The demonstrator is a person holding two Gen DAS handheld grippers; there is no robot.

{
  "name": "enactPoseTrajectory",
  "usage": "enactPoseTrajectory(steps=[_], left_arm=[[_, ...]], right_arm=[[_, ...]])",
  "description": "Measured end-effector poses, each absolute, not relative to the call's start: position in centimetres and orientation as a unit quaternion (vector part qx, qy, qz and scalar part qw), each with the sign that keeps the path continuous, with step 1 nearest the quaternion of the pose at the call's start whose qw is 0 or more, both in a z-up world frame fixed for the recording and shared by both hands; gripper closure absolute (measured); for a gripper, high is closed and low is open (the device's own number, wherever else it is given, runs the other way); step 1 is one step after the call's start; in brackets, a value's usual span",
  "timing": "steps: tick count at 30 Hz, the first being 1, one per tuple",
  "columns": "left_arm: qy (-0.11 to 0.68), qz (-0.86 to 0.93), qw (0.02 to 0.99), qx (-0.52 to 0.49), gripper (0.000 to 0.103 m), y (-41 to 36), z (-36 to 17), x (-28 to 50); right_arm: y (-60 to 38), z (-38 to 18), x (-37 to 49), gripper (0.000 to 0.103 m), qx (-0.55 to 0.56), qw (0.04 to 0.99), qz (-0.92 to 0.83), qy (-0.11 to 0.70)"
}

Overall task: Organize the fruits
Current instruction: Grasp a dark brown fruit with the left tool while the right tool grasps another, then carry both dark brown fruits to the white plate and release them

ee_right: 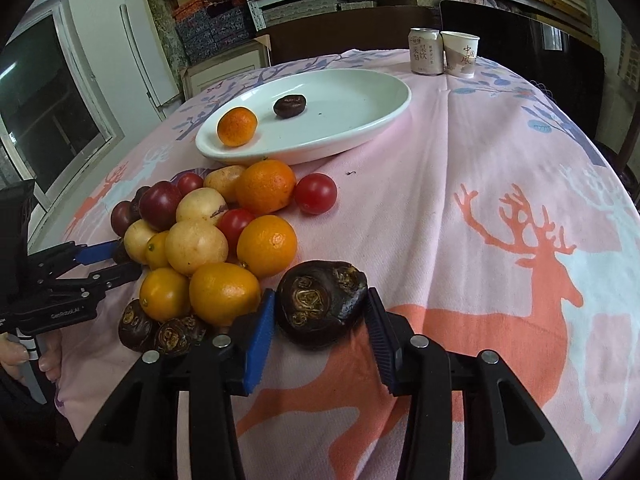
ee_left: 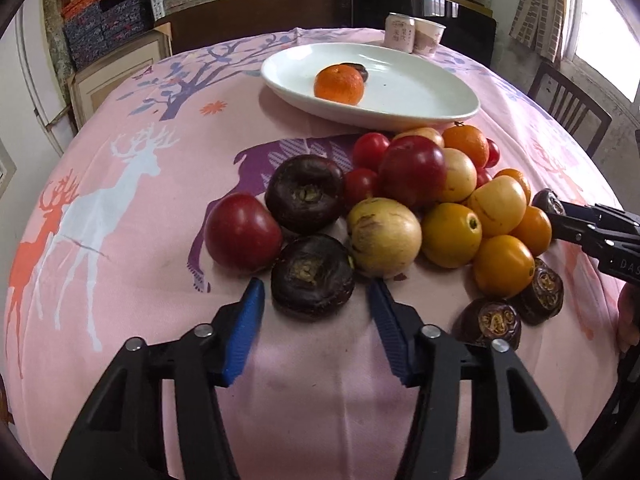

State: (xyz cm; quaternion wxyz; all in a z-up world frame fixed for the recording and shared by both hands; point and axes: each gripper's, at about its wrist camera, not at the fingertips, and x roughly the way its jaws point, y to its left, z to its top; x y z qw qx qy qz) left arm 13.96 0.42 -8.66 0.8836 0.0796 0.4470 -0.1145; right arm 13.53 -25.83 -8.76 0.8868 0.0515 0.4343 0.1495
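Observation:
A pile of fruit (ee_left: 440,208) lies on the pink tablecloth: oranges, yellow fruits, red plums, small tomatoes and dark water chestnuts. A white oval plate (ee_left: 420,92) behind it holds one mandarin (ee_left: 339,84) and one dark chestnut (ee_right: 290,105). My left gripper (ee_left: 316,296) is open, its blue pads on either side of a dark chestnut (ee_left: 312,276) at the pile's near edge. My right gripper (ee_right: 322,308) is shut on another dark chestnut (ee_right: 320,304), held beside the pile (ee_right: 216,240); it also shows at the right of the left wrist view (ee_left: 548,202).
A drink can (ee_right: 426,56) and a paper cup (ee_right: 460,58) stand at the table's far edge behind the plate (ee_right: 360,128). A chair (ee_left: 568,108) stands at the right. Shelves with boxes line the back wall. Bare cloth (ee_right: 480,200) lies right of the pile.

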Motion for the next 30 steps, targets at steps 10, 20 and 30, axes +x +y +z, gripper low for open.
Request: enactPoseTrajectory(steps=[10, 20, 30], left_arm=[[0.449, -0.129, 0.882, 0.059, 0.054, 0.7, -8.7, 15.0], [0.376, -0.154, 0.912, 0.054, 0.063, 0.8, -6.8, 11.8], [0.359, -0.141, 0.922, 0.038, 0.063, 1.4, -6.1, 10.5]], right_arm=[[-26.2, -8.8, 13.6, 0.058, 0.063, 0.885, 0.154, 0.434], [-26.8, -8.2, 12.3, 0.058, 0.072, 0.896, 0.169, 0.404], [-27.1, -7.9, 11.2, 0.058, 0.076, 0.902, 0.169, 0.391]])
